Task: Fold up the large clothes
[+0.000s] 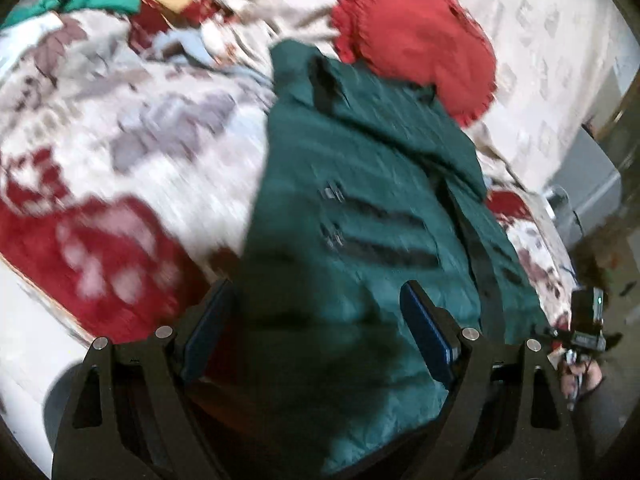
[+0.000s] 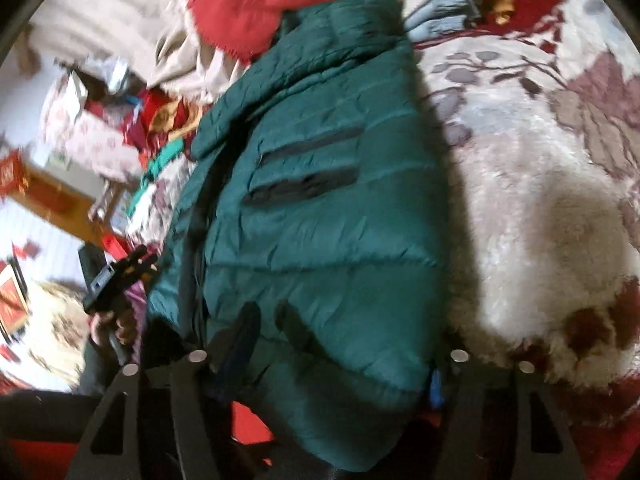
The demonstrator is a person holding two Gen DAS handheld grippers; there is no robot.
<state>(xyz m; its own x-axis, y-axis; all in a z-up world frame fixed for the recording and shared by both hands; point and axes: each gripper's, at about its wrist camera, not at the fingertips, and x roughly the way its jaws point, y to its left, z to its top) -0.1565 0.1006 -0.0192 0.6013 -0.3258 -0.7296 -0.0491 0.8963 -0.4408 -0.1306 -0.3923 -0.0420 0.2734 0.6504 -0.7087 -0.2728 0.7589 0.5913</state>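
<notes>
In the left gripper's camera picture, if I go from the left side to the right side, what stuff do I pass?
Red patch of the flowery blanket → green puffy jacket → red frilly cushion → the other gripper, at the right edge.

Dark green quilted puffer jacket (image 1: 360,200), two black zip pockets, lying lengthwise on floral bedspread, near-to-far, collar far.

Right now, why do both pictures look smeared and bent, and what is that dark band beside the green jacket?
Left wrist view: motion blur smears the blanket and jacket; the fisheye lens bends the edges and leaves dark corners. Right wrist view: milder blur, the jacket's quilting shows; the dark band is the jacket's shadow on the blanket, so light comes from the picture's left.
</notes>
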